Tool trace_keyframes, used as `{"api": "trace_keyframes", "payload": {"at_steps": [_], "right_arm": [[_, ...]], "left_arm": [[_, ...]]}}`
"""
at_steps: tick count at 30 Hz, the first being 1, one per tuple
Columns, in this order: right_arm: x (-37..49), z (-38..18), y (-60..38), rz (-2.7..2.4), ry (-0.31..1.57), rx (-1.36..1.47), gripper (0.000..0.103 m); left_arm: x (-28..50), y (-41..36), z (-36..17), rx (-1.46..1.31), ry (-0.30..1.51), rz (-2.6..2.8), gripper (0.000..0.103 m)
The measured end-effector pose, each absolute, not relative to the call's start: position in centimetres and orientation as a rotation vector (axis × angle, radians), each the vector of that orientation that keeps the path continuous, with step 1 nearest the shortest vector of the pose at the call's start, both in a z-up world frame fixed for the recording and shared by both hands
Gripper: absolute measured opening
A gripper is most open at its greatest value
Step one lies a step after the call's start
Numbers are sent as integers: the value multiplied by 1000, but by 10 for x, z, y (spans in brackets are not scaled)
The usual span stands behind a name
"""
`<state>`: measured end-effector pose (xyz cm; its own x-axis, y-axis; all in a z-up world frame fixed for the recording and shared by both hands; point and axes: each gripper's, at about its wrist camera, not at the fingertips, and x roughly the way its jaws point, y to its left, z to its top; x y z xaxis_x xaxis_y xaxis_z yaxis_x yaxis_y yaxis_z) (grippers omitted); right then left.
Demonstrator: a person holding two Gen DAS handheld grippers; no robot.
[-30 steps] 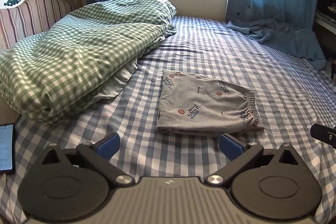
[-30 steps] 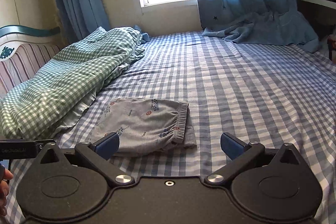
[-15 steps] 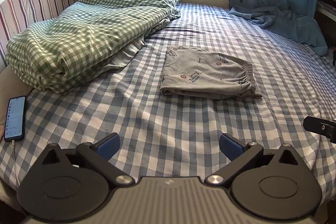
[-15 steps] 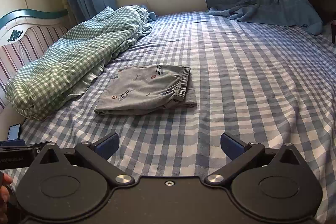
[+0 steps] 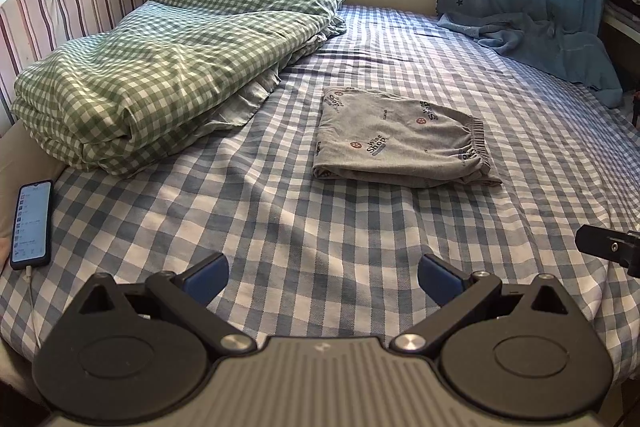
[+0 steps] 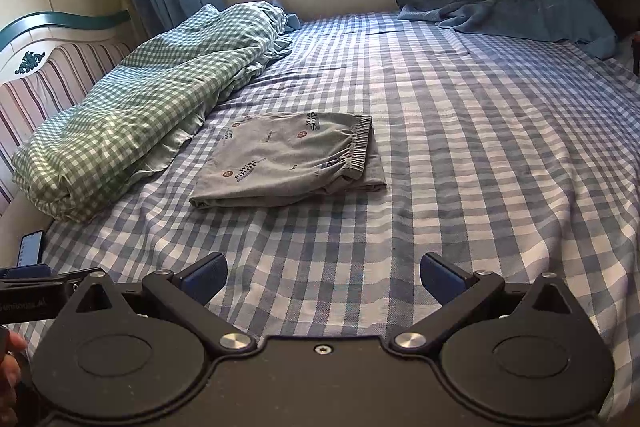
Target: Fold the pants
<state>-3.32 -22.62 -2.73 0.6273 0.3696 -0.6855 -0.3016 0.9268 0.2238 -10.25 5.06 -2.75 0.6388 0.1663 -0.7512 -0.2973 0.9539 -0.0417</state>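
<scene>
The grey printed pants (image 5: 400,143) lie folded into a flat rectangle on the blue checked bed sheet (image 5: 280,227), elastic waistband to the right. They also show in the right wrist view (image 6: 288,159). My left gripper (image 5: 322,277) is open and empty, held well back from the pants near the bed's front edge. My right gripper (image 6: 323,275) is open and empty, also well short of the pants. Part of the right gripper shows at the right edge of the left wrist view (image 5: 608,251).
A folded green checked duvet (image 5: 160,67) lies at the left by the striped headboard (image 5: 60,7). A phone (image 5: 32,223) on a cable lies at the bed's left edge. A blue curtain (image 5: 540,35) trails onto the far right of the bed.
Both grippers have drawn back and up from the pants, which now look smaller and farther away. The pants have not moved. Both grippers stay open.
</scene>
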Motion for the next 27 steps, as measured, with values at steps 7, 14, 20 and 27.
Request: {"api": "trace_keyframes", "payload": {"at_steps": [7,14,20,27], "right_arm": [[-33,-27,-226,385,804,91,102],[-32,-27,-226,385,807,92,102],[-31,-27,-225,387,807,92,102],[-30,-27,-225,386,807,93,102]], "left_arm": [[-100,49,-28,-148,859,288,103],[-97,47,-26,-122,863,294,103],[-94,47,-27,-134,876,289,102],[-92,43,-27,-126,872,293,102]]}}
